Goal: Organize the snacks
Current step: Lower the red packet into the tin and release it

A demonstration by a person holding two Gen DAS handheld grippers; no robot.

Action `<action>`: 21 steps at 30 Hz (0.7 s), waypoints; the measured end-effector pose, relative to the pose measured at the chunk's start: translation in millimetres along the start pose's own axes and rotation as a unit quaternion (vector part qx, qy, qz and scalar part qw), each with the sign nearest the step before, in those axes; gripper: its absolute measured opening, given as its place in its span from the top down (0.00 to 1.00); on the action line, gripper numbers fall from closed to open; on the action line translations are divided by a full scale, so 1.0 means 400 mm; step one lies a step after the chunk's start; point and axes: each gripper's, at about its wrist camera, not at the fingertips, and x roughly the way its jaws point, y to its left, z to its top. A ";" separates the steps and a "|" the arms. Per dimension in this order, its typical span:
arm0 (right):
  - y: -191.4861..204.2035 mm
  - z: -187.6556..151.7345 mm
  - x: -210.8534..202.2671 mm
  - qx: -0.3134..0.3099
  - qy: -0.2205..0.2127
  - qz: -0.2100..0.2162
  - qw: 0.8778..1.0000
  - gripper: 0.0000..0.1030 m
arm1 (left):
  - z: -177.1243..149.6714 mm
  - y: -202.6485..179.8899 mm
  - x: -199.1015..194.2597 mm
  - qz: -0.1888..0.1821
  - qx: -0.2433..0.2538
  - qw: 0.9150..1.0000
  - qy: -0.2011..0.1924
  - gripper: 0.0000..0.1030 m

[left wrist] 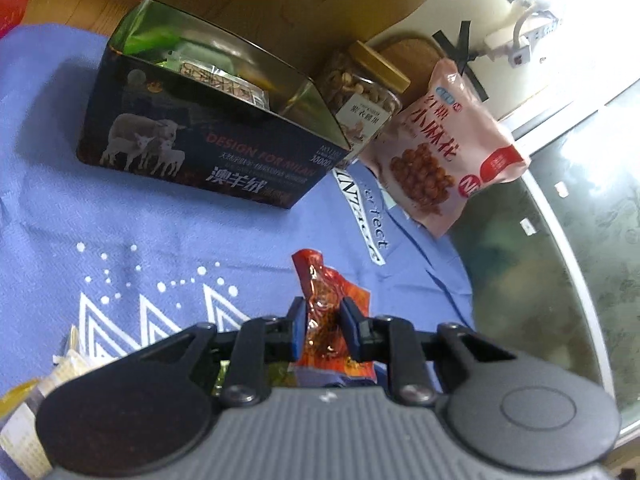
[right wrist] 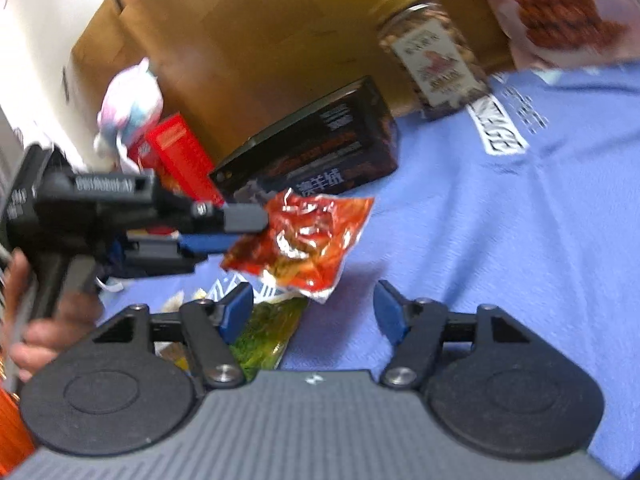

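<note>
left gripper [left wrist: 323, 316] jaws pinch a crinkled red foil snack packet [left wrist: 320, 300]; right gripper [right wrist: 314, 308] jaws spread wide, empty, just below it.

Black linkage arms with silver screws, blue pads on both sets of tongs [left wrist: 323, 320] [right wrist: 316, 304]. Grey ribbed housing, round black discs either side. White lettering along the left unit's black body.

Blue cloth [left wrist: 168, 240] with white triangles and dots covers the tabletop. Brown cardboard box [right wrist: 256, 36] at 12 o'clock behind it. Plush toy [right wrist: 128, 100], pink and pale blue, at 10 o'clock in the right wrist view. White power strip [left wrist: 520, 46] at 1 o'clock, glass panel [left wrist: 580, 240] at 3 in the left wrist view.
</note>
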 end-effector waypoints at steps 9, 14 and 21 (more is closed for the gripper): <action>0.031 0.073 0.003 0.006 -0.021 0.051 0.998 0.62 | 0.062 -0.029 -0.056 0.022 0.033 0.998 -0.038 0.82; 0.075 0.176 0.056 -0.047 -0.046 0.032 0.997 0.79 | 0.167 -0.035 -0.071 0.035 0.035 0.996 -0.073 0.82; 0.075 0.306 0.183 -0.057 -0.045 0.018 0.997 0.76 | 0.285 -0.026 -0.032 0.094 0.050 0.990 -0.095 0.75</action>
